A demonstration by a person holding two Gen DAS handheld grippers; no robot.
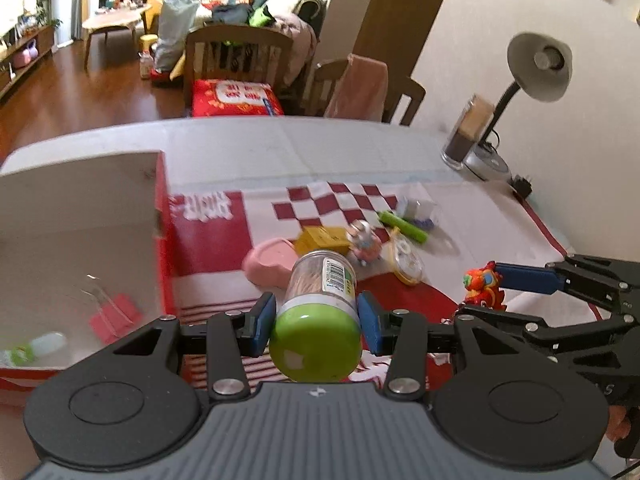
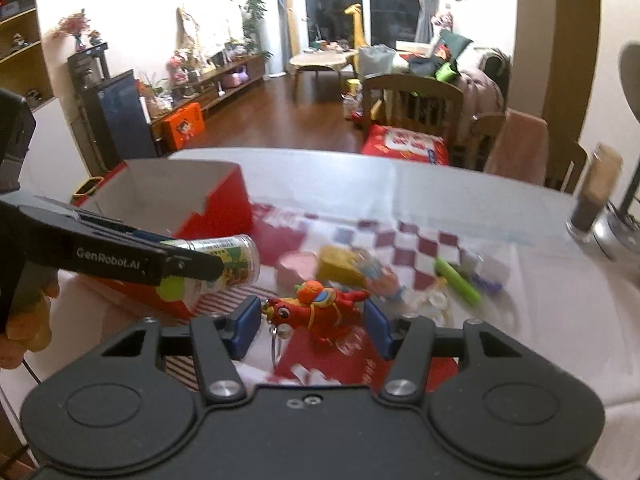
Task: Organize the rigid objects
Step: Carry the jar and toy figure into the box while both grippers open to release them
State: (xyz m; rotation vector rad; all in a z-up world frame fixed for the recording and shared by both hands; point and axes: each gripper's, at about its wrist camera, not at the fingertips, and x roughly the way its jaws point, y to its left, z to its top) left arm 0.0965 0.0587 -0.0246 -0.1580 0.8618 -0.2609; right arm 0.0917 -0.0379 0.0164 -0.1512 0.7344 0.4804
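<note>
Toothpick jar (image 1: 318, 312) clamped crosswise in left gripper (image 1: 316, 320), green cap nearest camera

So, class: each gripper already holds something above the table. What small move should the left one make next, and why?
Probably carry the left gripper leftward over the open red box before releasing. Its pads clamp the toothpick jar with the green cap, and the box sits just to its left, already holding a pink binder clip. The right gripper, shut on the red toy keychain, could follow.
</note>
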